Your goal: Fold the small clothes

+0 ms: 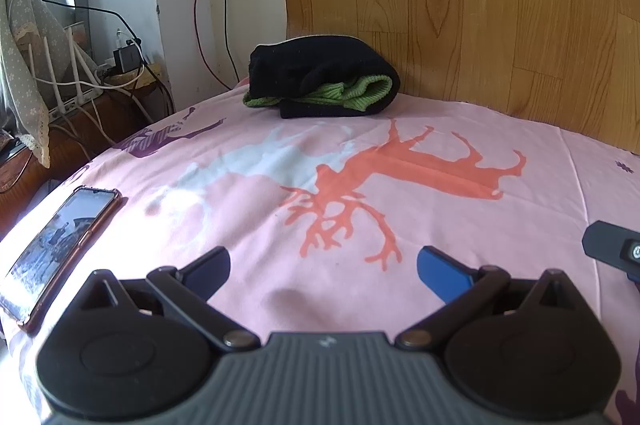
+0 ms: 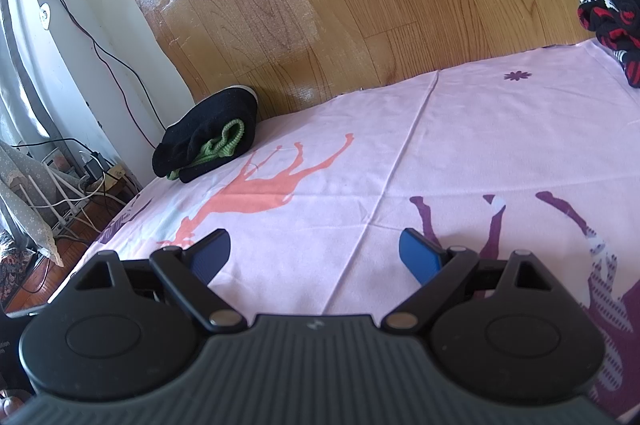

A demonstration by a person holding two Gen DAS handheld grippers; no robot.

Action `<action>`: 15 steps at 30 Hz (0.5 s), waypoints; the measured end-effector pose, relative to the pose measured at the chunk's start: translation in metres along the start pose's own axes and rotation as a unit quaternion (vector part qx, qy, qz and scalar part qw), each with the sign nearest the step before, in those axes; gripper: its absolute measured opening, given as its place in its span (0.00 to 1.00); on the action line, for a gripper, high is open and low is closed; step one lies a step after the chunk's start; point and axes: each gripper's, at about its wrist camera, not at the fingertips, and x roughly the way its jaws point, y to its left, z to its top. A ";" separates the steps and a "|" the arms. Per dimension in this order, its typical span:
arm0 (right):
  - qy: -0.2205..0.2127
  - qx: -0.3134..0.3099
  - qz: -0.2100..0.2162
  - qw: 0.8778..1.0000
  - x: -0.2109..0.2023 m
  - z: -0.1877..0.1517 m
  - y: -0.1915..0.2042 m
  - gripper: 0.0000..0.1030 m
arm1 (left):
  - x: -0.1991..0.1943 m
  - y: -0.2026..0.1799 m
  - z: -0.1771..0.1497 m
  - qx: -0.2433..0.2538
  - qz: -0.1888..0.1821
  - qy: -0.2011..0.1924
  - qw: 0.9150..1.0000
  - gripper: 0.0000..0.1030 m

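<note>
Pink sheet (image 1: 440,145) w/ deer prints across whole bed, smooth, few creases. Wood-grain panel (image 1: 480,5) upright behind it. Folded black garment w/ green knit lining (image 1: 320,81) at far left end of sheet, against panel, green edge toward camera; same bundle in right wrist view (image 2: 208,141). Black-red-white clothes (image 2: 608,13) heaped at far right edge, well apart from bundle. Phone (image 1: 60,249) flat on sheet, near left edge, screen lit. Left gripper (image 1: 323,267) low over sheet, blue pads spread wide, holding nothing. Right gripper (image 2: 315,255) likewise wide apart, nothing between pads.
</note>
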 end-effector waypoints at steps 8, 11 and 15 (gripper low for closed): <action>0.000 0.000 0.000 1.000 0.000 0.000 0.000 0.90 | -0.003 -0.001 0.000 0.002 -0.009 -0.013 1.000 1.00; 0.000 0.000 0.000 1.000 0.000 0.000 0.000 0.90 | -0.002 -0.001 0.001 0.002 -0.013 -0.010 1.000 1.00; 0.000 0.000 0.000 1.000 0.000 0.000 0.000 0.90 | -0.001 0.000 0.001 0.001 -0.018 -0.007 1.000 1.00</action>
